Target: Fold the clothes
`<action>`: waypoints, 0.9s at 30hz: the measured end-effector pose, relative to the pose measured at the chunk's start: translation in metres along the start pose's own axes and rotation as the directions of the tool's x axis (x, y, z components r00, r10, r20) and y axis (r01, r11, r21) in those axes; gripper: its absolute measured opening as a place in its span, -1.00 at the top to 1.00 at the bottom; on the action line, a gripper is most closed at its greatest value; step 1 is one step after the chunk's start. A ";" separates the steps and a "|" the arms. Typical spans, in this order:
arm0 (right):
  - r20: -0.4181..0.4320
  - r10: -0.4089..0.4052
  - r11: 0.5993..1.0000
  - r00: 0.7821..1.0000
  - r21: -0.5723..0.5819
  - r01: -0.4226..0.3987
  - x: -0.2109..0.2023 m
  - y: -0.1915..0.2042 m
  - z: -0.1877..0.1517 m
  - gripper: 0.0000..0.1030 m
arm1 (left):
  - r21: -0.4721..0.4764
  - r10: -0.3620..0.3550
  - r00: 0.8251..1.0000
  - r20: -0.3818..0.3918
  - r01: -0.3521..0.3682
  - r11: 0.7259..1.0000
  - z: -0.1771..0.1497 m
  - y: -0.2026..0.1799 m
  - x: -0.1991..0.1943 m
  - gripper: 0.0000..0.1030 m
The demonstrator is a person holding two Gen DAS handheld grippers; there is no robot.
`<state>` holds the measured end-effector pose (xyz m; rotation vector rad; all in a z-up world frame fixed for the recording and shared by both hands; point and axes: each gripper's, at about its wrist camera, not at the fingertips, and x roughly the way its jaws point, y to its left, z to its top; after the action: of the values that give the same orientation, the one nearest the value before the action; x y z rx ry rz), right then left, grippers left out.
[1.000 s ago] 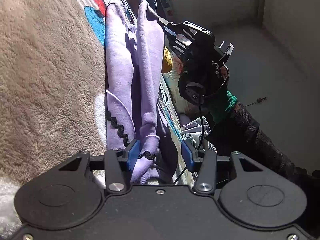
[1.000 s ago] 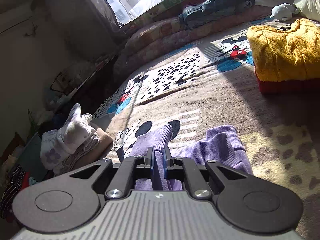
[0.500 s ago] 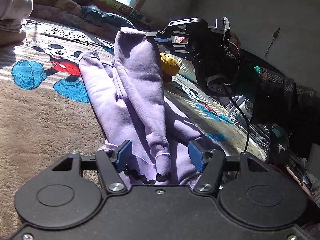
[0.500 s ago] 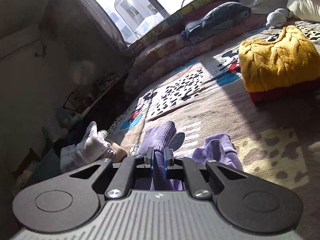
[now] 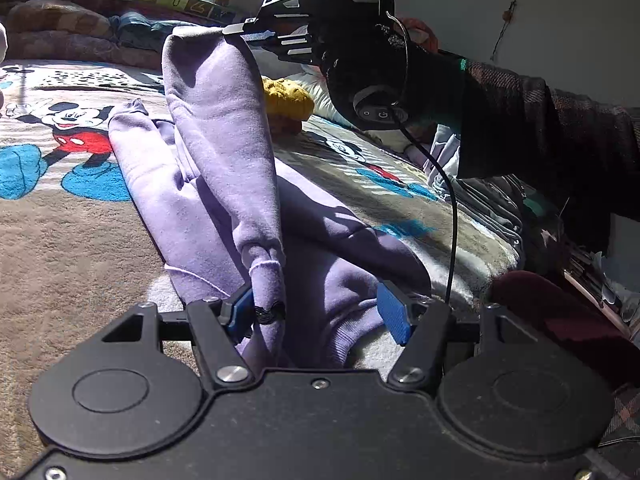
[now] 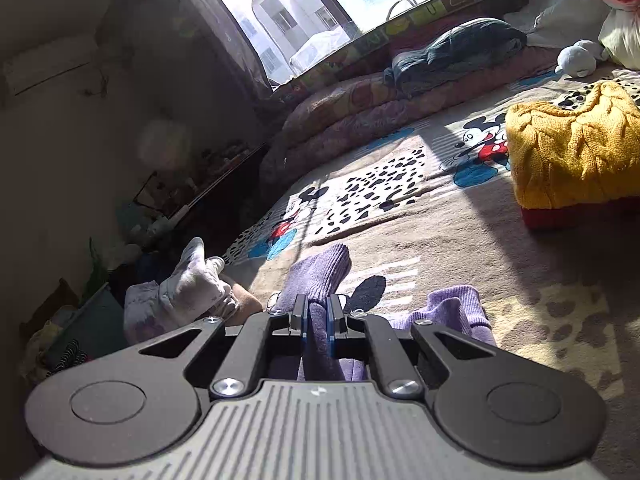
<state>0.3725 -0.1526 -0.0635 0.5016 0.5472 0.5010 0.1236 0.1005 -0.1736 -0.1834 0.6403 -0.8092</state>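
The left tongs [image 5: 320, 314] stand wide open, with the blue pads far apart; a lilac sleeve cuff with black trim lies against the left pad [image 5: 242, 310], and the right pad touches nothing. The right tongs [image 6: 317, 318] are nearly closed, pinching a ribbed cuff of the purple sweatshirt [image 5: 224, 152] between their blue pads. From the left camera, the right tongs [image 5: 256, 34] are seen far off and raised, holding one sleeve up so it hangs in a long drape down toward the near tongs. A dark plaid sleeve [image 5: 548, 132] of the person reaches in from the right.

The rest of the sweatshirt lies in folds on a brown plush blanket [image 6: 460, 216] printed with cartoon mice and black spots. On the right of the blanket sits a folded yellow knitted sweater [image 6: 572, 156] on top of something red. A white garment [image 6: 184, 292] lies bundled at the near left edge. Far back, a rolled quilt [image 6: 360, 116] runs under a sunlit window [image 6: 328, 4], with a small white soft toy [image 6: 576, 62] at the far right.
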 end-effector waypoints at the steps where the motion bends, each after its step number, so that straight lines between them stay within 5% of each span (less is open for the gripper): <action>1: -0.007 -0.007 1.000 1.000 -0.010 0.007 0.004 0.001 -0.001 0.79 | -0.036 -0.013 1.000 -0.001 0.013 0.999 -0.001 0.005 0.000 -0.20; 15: -0.091 -0.026 0.999 0.996 -0.025 0.024 0.064 -0.019 -0.014 0.79 | -0.368 -0.155 0.986 0.055 0.165 0.915 -0.003 0.049 -0.005 -0.20; 22: -0.130 -0.001 1.000 0.991 -0.007 0.000 0.086 -0.032 -0.025 0.79 | -0.421 -0.174 0.982 0.074 0.189 0.887 -0.005 0.057 -0.008 -0.13; 27: -0.184 -0.077 0.996 0.980 -0.048 0.069 0.104 -0.040 -0.038 0.79 | -0.435 -0.177 0.981 0.077 0.193 0.880 -0.005 0.058 -0.008 -0.13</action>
<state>0.4395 -0.1128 -0.1517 0.3961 0.7298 0.4903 0.1520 0.1467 -0.1961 -0.6822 0.7756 -0.8322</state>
